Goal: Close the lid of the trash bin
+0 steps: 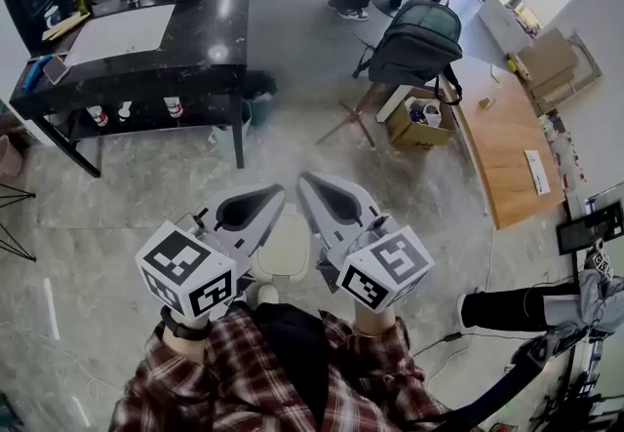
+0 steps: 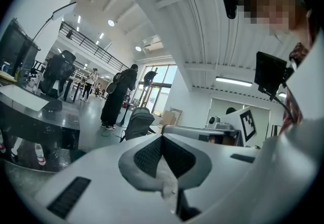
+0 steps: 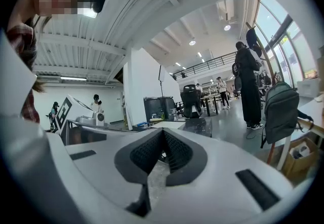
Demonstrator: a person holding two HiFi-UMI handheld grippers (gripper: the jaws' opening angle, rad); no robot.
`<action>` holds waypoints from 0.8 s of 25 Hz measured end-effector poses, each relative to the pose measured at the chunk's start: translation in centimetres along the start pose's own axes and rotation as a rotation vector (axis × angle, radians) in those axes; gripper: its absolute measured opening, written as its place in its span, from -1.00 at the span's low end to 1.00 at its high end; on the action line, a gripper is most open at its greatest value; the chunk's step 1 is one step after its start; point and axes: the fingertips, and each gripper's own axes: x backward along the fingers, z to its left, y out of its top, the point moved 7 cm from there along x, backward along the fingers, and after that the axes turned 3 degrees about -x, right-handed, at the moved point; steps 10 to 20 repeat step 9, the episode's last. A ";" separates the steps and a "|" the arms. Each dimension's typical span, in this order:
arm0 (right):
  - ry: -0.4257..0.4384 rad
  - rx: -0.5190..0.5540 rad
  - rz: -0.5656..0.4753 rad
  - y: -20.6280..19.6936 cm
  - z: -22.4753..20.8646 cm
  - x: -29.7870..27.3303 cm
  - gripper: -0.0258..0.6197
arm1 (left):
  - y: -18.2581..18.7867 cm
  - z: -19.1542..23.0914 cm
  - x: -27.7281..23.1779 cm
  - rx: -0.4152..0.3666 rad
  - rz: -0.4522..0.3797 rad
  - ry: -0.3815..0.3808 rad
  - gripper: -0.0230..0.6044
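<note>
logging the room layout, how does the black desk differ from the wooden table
The black desk is dark and glossy; the wooden table is pale and matte. The black desk carries a large white sheet; the wooden table a small paper slip. Both stand on the grey floor.

Trash bin [image 1: 284, 251] cream-white, near centre; left gripper [image 1: 274, 195] and right gripper [image 1: 308, 182] pale grey (pads [image 2: 151, 155] dark grey and ribbed, marker cubes [image 1: 187, 270] black-and-white squares); shirt [image 1: 190, 393] red-and-dark plaid; far-left desk [image 1: 200, 35] glossy black; right table [image 1: 507, 142] light wood; floor [image 1: 136, 196] mottled grey.
</note>
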 end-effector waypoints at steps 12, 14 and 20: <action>0.009 0.005 0.007 0.0 0.0 -0.3 -0.88 | 0.0 0.2 -0.1 -0.010 0.011 0.006 -0.89; 0.009 0.005 0.007 0.0 0.0 -0.3 -0.88 | 0.0 0.2 -0.1 -0.010 0.011 0.006 -0.89; 0.009 0.005 0.007 0.0 0.0 -0.3 -0.88 | 0.0 0.2 -0.1 -0.010 0.011 0.006 -0.89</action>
